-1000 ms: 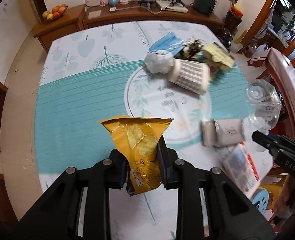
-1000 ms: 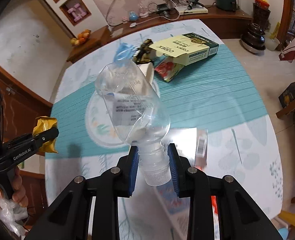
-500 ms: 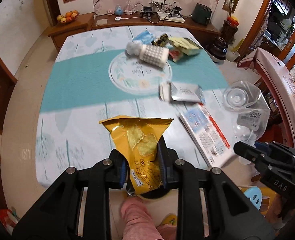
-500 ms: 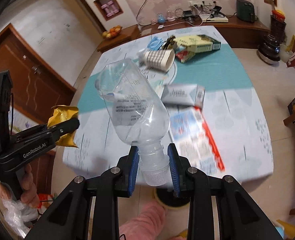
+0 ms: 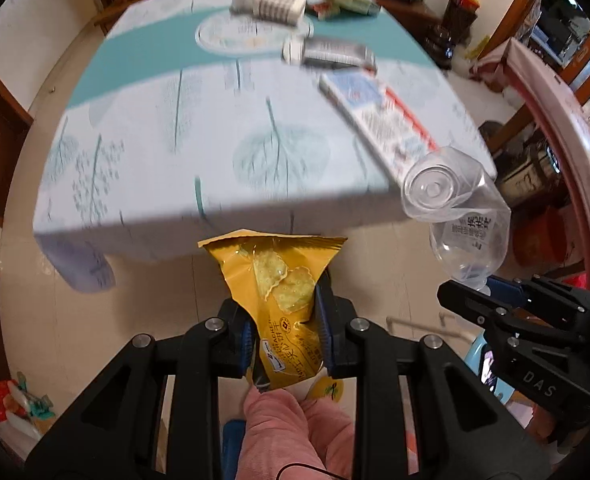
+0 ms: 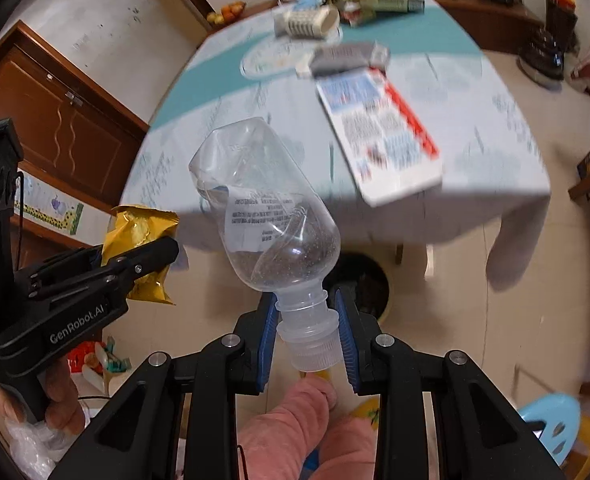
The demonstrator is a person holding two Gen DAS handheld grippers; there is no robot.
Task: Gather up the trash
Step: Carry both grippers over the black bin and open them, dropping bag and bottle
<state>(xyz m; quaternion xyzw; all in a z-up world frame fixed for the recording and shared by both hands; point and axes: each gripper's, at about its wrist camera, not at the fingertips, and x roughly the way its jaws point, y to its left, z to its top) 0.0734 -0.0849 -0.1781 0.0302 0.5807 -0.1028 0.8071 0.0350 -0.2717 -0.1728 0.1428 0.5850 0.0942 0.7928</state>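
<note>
My left gripper point(image 5: 285, 332) is shut on a yellow cracker bag point(image 5: 281, 280), held in the air in front of the table's near edge; the bag also shows in the right wrist view point(image 6: 141, 248). My right gripper point(image 6: 307, 332) is shut on the neck of a clear plastic bottle point(image 6: 263, 216), which also shows in the left wrist view point(image 5: 455, 208). A dark round bin point(image 6: 361, 284) stands on the floor below the table edge, just beyond the bottle. More trash lies on the table: a paper cup point(image 5: 273, 4), a grey packet point(image 5: 331, 54), a flat printed box point(image 5: 379, 116).
The table point(image 5: 167, 132) with its leaf-pattern cloth is ahead of both grippers. A light blue stool point(image 6: 551, 420) stands at the right. A plastic bag with bits in it point(image 5: 15, 408) lies on the floor at the left. The person's pink-clad legs point(image 6: 295, 432) are below the grippers.
Both grippers have pulled back from over the table to beyond its near edge, still holding the cracker bag and the bottle. The floor and bin have come into view.
</note>
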